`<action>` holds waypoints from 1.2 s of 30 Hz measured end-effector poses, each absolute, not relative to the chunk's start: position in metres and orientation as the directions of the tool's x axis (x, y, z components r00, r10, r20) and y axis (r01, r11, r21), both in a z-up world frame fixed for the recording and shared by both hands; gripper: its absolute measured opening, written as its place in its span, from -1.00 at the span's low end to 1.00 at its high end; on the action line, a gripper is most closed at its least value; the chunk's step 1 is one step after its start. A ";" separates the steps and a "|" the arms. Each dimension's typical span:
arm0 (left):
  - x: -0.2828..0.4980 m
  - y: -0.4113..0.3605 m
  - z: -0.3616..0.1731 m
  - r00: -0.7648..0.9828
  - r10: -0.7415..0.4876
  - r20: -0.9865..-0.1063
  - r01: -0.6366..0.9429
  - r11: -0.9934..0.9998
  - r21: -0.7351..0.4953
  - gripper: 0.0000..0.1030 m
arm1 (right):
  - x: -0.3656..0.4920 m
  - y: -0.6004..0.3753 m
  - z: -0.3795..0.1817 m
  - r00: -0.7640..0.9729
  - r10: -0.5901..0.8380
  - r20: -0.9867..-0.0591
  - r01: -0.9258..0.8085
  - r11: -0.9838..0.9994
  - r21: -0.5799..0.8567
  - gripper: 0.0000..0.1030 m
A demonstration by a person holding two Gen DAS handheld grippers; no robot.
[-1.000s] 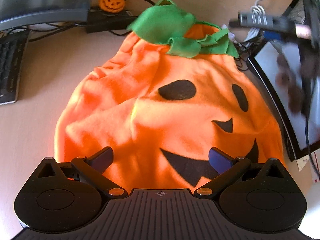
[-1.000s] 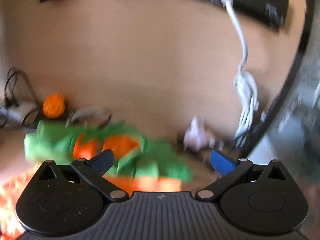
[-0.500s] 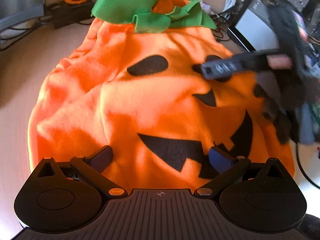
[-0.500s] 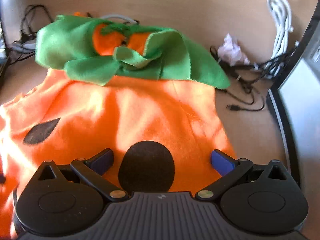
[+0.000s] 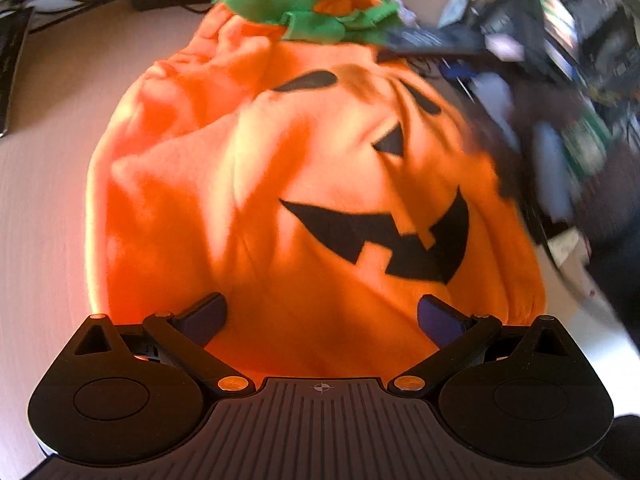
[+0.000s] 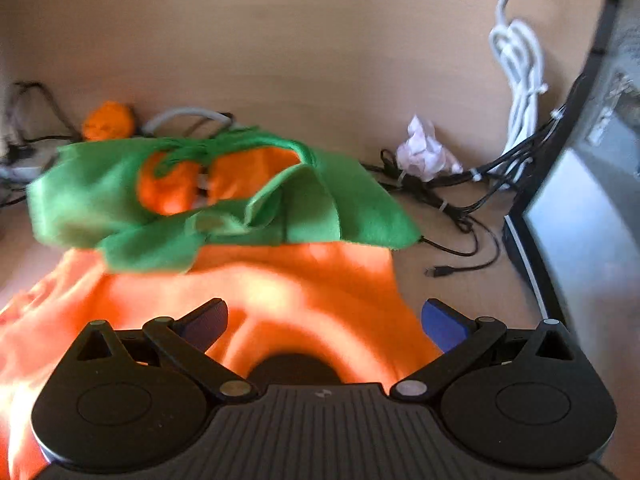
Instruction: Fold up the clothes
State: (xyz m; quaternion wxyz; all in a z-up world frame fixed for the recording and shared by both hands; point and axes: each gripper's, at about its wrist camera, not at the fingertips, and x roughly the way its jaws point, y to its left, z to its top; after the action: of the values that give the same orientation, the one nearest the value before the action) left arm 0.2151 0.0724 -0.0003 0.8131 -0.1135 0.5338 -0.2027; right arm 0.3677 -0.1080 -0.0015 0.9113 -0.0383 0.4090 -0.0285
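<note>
hovering over the near hem, the left gripper has its jaws spread wide and nothing between them, just orange fleece below. the pumpkin costume lies face up and unfolded on the table, black grin and eyes showing, rumpled along its left side. its long axis runs straight away from the left gripper: hem nearest, green leaf collar at the far end.

over at that far end the right gripper hangs above the upper body of the costume, jaws also spread and holding nothing, with one black eye patch right under its nose. the collar sits just ahead of it, and the costume's right edge falls just inside the right-hand pad. beyond are a tangle of black cables, a crumpled tissue and a coiled white cable.

so that's the geometry that matters: left is nearer the hem, right is nearer the collar. a lengthwise fold would likely want each gripper pinching its own end. no fold looks started yet. the view is motion-blurred, so the exact height above the cloth is hard to call.
</note>
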 end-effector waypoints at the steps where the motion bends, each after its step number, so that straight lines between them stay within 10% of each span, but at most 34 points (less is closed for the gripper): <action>1: 0.215 0.071 0.005 0.367 -0.439 -0.820 0.224 0.897 -0.380 1.00 | 0.352 -0.108 0.000 0.667 -0.083 -0.740 0.001 0.994 -0.111 1.00; 8: 0.209 0.047 0.025 0.462 -0.360 -0.810 0.410 0.897 -0.165 1.00 | 0.277 -0.117 -0.004 0.629 -0.133 -0.766 -0.032 0.980 -0.196 1.00; 28: 0.127 0.030 0.024 0.472 -0.296 -0.830 0.485 0.874 -0.035 1.00 | 0.118 -0.132 -0.026 0.568 -0.051 -0.822 -0.102 0.986 -0.132 1.00; 36: 0.130 0.044 0.009 0.573 0.153 -0.805 0.141 0.949 0.281 1.00 | 0.102 -0.173 0.024 0.752 -0.283 -0.595 0.237 0.959 -0.156 1.00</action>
State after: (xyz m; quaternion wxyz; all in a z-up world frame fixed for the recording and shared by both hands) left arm 0.1301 0.0439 0.0090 0.8725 0.1590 0.4620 0.0035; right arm 0.1023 -0.1729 0.0236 0.9353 -0.0351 0.3235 -0.1390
